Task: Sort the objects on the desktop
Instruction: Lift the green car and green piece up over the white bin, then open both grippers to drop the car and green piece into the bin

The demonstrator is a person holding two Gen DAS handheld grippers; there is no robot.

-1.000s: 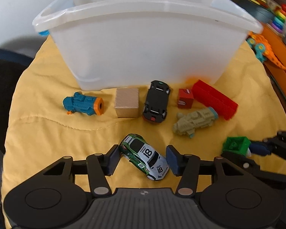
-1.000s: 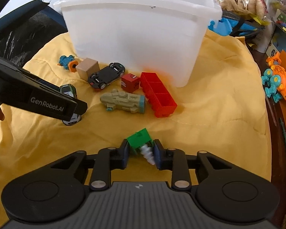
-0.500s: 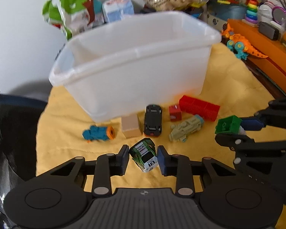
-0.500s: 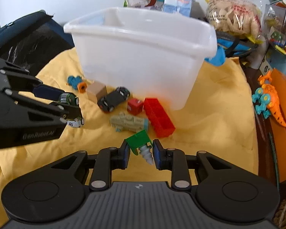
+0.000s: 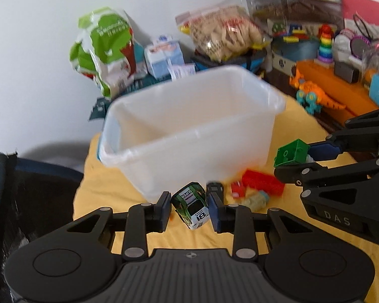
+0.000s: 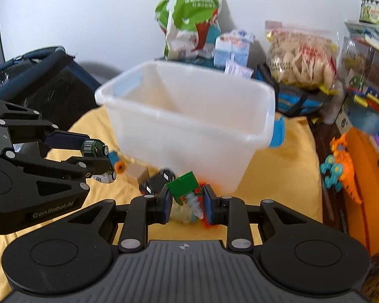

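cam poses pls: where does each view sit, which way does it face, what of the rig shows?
Left wrist: on the left tongs, facing forward over the bin to the wall; own fingers hold the race car, right tongs enter from the right.
Right wrist: on the right tongs, same heading; own fingers hold the green drill toy, left tongs enter from the left.
Shared: bin, yellow cloth, both held toys, green bag.

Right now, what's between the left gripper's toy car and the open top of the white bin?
Only the white bin's near wall and rim. In the left wrist view the green race car, clamped in the left gripper, sits in front of that wall, below the rim.
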